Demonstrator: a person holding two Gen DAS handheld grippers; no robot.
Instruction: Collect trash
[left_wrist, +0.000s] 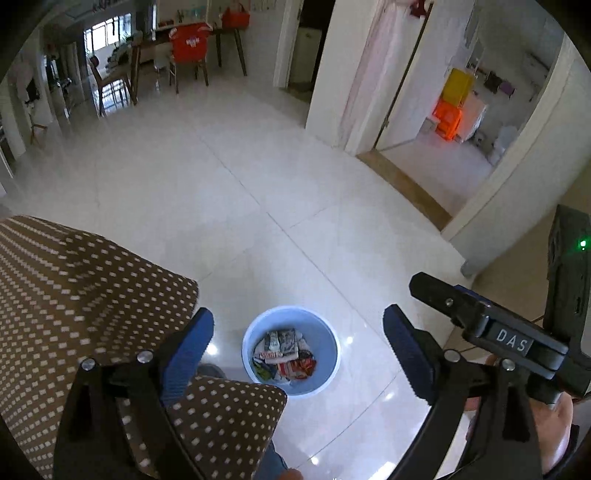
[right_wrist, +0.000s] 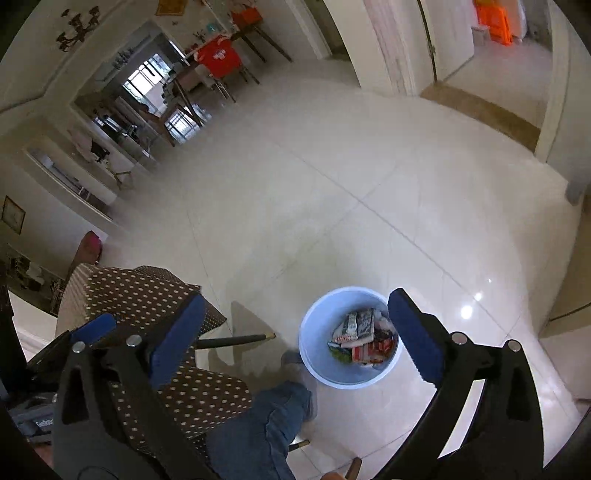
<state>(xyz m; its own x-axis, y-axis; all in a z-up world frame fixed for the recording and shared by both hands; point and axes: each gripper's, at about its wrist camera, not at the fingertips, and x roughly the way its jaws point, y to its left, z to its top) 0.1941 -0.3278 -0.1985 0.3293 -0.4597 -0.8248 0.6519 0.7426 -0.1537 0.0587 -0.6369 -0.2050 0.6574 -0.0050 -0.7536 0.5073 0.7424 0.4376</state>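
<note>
The left tongs (left_wrist: 298, 341) stand wide open with nothing between their blue pads, and the light blue wastebasket (left_wrist: 248, 341) shows in the gap at about 6 o'clock in the left wrist view. It stands on the glossy white tiled floor (left_wrist: 229, 192), holding crumpled snack wrappers (left_wrist: 282, 354). The right tongs (right_wrist: 295, 338) also gape fully, empty, with the same wastebasket (right_wrist: 314, 347) just inside their right finger. A brown dotted cushioned seat (left_wrist: 74, 288) lies at 8 o'clock. A person's denim-clad leg (right_wrist: 258, 428) shows at 6 o'clock, just beside the wastebasket.
</note>
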